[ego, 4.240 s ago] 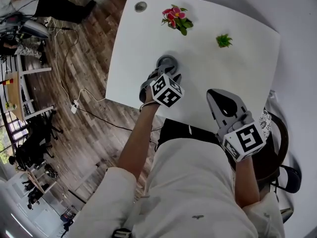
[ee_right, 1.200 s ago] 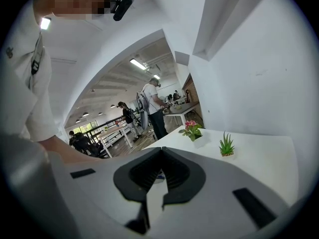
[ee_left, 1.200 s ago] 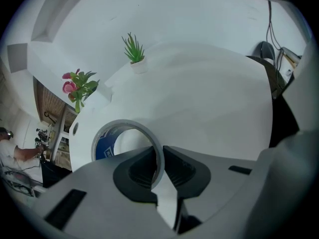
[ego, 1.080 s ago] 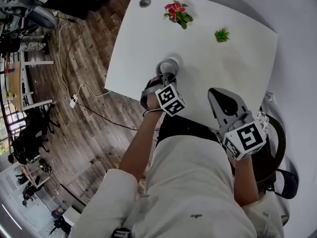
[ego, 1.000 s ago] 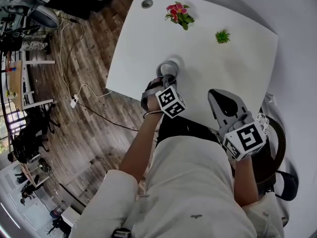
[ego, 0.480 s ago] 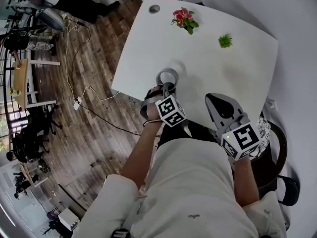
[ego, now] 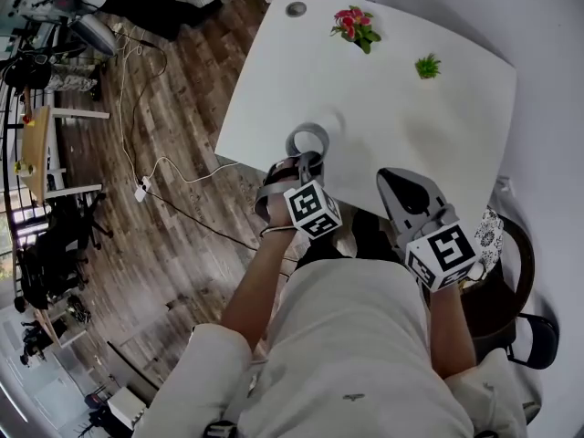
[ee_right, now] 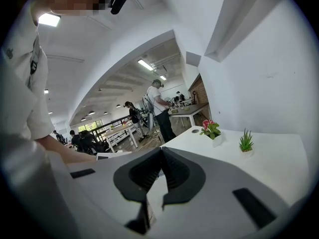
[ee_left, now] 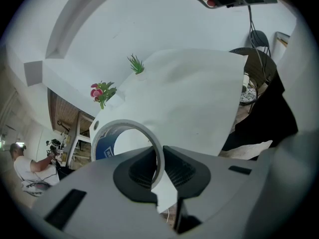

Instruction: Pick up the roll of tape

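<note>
Our left gripper (ee_left: pixel 158 161) pinches the wall of the roll of tape (ee_left: pixel 104 146) by the table's (ego: pixel 411 126) near edge, and its jaws cover the roll's lower part. Our right gripper (ee_right: pixel 160 166) is clenched on nothing, its 2 jaws meeting.

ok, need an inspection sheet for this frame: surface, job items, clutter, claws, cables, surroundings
Surface: white table, items along its far side.
Job's things: roll of tape, over the table's near left edge, its wall between the left claw's pads.
Clutter: pink flowers, small green plant, round metal disc.
Grippers: left claw shut on the tape; right claw shut with nothing in it, at the near edge.
Cables: white cable and plug block on the floor left of the table.
Surroundings: wooden floor, dark chair at right, people at desks beyond.
</note>
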Demonstrator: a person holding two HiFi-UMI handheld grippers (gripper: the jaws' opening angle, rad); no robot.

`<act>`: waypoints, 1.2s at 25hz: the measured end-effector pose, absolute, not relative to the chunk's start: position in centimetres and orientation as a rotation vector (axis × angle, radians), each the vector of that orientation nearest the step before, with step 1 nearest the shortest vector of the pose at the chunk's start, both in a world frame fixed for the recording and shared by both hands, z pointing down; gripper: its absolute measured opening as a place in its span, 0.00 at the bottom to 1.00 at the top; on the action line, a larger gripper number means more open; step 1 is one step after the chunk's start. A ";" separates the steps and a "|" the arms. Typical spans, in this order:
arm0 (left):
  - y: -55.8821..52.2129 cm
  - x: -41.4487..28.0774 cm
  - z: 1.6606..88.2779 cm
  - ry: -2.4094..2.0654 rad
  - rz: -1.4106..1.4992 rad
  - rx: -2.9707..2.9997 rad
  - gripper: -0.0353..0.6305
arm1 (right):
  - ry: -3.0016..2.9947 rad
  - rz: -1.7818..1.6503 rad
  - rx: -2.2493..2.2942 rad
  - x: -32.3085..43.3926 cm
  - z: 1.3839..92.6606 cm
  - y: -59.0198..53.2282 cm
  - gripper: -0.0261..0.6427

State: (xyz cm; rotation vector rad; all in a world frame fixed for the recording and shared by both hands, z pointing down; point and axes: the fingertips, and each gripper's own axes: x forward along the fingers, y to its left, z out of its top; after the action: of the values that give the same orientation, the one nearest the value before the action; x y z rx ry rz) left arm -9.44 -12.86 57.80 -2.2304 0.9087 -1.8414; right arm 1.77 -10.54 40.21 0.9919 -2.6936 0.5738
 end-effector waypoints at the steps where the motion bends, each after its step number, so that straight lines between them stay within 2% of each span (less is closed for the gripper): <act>1: -12.5 -9.8 57.4 0.905 -1.827 -2.229 0.13 | -2.693 0.570 1.002 1.3 40.0 -10.1 0.05; 18: -5.2 -13.5 50.2 0.819 -1.560 -2.269 0.13 | -2.642 0.509 1.226 -4.7 38.2 -0.7 0.05; 30: -1.5 -16.1 44.3 0.952 -1.314 -2.337 0.13 | -2.657 0.408 1.273 -7.8 36.2 1.8 0.05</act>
State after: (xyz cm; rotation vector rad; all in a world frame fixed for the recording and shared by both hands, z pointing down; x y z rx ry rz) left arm -16.13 -1.51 44.32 -2.3374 0.9518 -1.3139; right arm -7.78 1.81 36.20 1.2735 -2.6570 0.4083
